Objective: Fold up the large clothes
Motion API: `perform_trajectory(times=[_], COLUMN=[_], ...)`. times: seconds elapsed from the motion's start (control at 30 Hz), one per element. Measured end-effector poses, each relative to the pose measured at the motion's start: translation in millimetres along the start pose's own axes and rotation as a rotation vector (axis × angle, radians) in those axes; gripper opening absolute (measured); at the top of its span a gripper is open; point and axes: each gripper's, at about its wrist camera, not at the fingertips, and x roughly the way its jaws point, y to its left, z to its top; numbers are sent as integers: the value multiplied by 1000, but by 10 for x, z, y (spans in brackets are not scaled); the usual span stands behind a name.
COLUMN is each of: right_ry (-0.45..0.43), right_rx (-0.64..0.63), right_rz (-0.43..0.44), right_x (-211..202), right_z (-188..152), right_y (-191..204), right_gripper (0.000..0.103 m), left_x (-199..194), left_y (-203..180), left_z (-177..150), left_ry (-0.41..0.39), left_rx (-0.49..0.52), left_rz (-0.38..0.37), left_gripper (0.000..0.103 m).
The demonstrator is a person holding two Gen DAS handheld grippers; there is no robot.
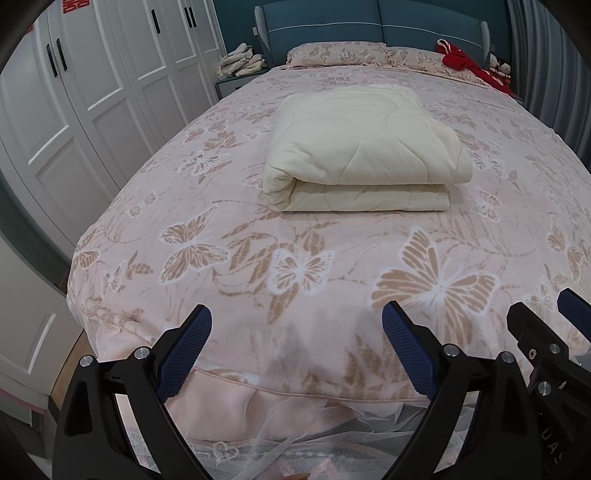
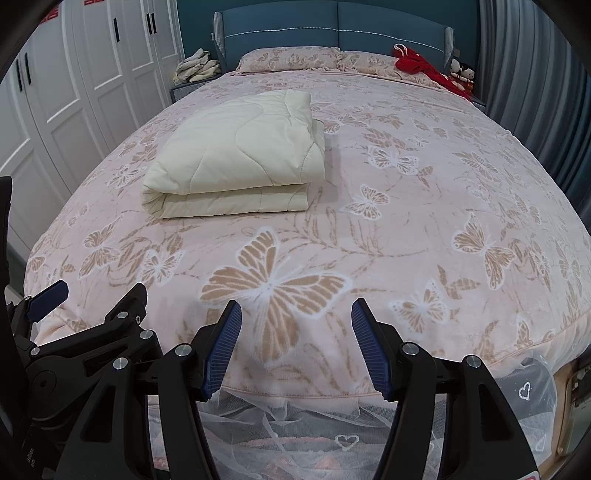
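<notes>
Evidently folding looks finished: the cream quilt (image 1: 364, 147) lies bundled far off, while left gripper (image 1: 297, 354) and right gripper (image 2: 296, 347) gape wide, empty.

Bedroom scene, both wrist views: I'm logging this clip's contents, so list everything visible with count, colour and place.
folded quilt: 1, cream, lying on the middle of the bed
bedspread: 1, pink with tan butterflies, covering the bed
pillows: 2, same pink print, at the head
headboard: 1, blue padded, behind the pillows
red garment: 1, red, on the far right pillow
pile of cloth: 1, beige, on the nightstand at far left
wardrobe: 1, white with black handles, along the left wall
curtain: 1, grey, right side
left gripper: 1, black with blue pads, open, at the foot of the bed
right gripper: 1, same, open, beside it
</notes>
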Motion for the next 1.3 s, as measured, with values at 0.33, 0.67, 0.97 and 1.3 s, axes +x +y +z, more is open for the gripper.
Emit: perform_trajectory(times=[0.33, 0.67, 0.97, 1.3], right_ry=[-2, -2, -3, -2], right_rx=[-2, -4, -4, -3], right_rz=[-2, -3, -5, -4], right_x=[-1, -1, 1, 2], right_z=[3, 0, 0, 2], right_y=[-7, -1, 11, 17], right_gripper=[61, 61, 61, 61], left_x=[-7, 2, -1, 6], left_y=[16, 8, 3, -13], left_z=[-4, -15, -20, -10], left_ry=[6, 2, -5, -12], left_rx=[-12, -19, -19, -10], left_rz=[-6, -3, 2, -1], left_gripper=[91, 91, 91, 91])
